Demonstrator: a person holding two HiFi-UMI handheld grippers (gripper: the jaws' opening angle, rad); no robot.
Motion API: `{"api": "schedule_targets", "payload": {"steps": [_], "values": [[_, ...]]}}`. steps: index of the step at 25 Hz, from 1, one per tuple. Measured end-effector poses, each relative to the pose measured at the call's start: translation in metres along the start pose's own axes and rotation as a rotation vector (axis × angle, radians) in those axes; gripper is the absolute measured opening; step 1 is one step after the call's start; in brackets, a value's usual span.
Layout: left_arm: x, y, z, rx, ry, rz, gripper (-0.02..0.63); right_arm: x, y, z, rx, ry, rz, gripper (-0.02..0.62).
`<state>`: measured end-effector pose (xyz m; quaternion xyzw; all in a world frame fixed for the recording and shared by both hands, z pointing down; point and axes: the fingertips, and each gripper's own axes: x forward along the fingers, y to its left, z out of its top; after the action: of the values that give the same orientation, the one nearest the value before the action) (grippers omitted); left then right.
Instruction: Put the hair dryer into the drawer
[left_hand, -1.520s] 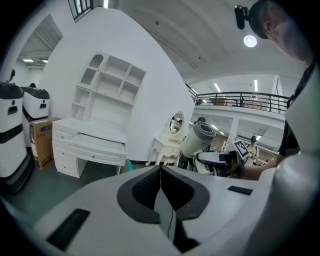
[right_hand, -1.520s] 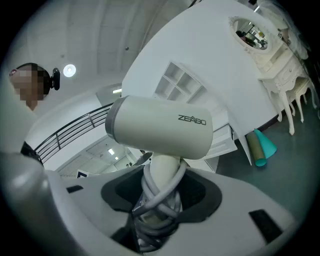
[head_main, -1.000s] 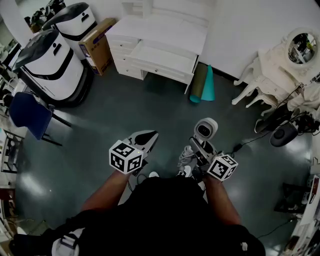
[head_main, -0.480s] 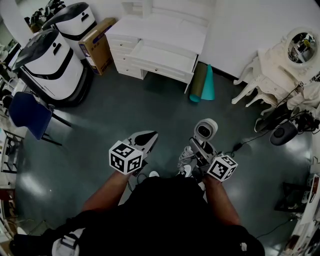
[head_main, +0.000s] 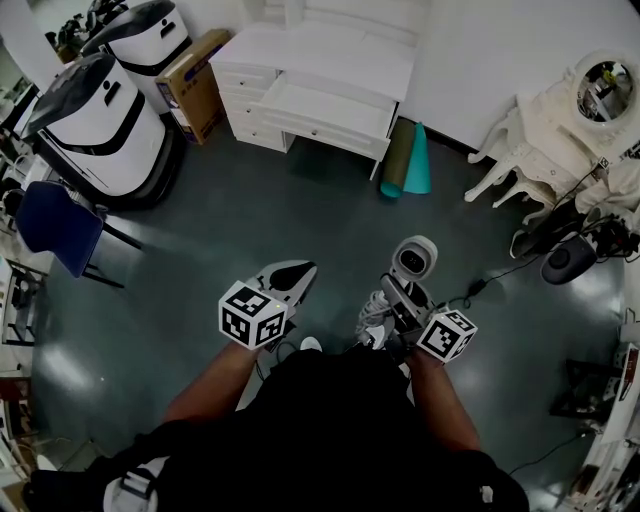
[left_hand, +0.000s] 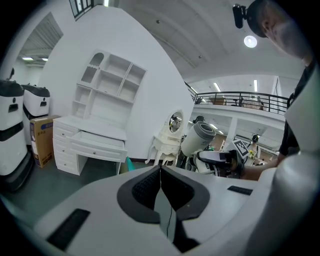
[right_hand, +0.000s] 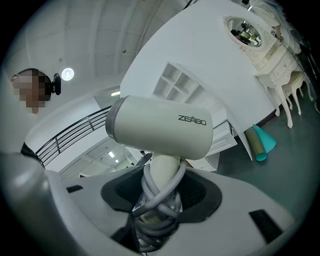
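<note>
Dark floor (head_main: 250, 210) lies between the person and the white desk (head_main: 330, 55), whose drawer (head_main: 325, 108) stands pulled open. The right gripper (right_hand: 160, 192) clamps the hair dryer (right_hand: 160, 127) by its handle, wound with the cord (right_hand: 165, 202); the barrel juts beyond the pads, well short of the desk. The left gripper (left_hand: 160, 182) is pressed together on nothing. Best play, it seems: close in on the desk, lay the barrel flat inside, and watch the cord.

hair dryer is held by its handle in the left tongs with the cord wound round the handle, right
Not the left. The hair dryer is held by its handle in the right tongs, with the cord wound round the handle; the right gripper view shows it. The left tongs are shut on nothing.
</note>
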<state>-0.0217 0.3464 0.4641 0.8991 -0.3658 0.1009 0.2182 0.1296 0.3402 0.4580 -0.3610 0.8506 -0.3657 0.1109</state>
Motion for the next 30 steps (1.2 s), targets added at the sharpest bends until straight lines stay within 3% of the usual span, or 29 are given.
{"api": "schedule_targets", "payload": {"steps": [17,23,30], "values": [[0.016,0.033,-0.008,-0.029,0.046,0.036,0.011,0.027,-0.03,0.006,0.045,0.025,-0.002,0.212],[0.042,0.066,0.016,-0.022,0.059,0.069,0.011,0.058,-0.059,0.042,0.065,-0.007,0.006,0.212],[0.11,0.095,0.065,0.022,0.058,0.063,0.011,0.103,-0.101,0.097,0.071,-0.024,0.045,0.212]]}}
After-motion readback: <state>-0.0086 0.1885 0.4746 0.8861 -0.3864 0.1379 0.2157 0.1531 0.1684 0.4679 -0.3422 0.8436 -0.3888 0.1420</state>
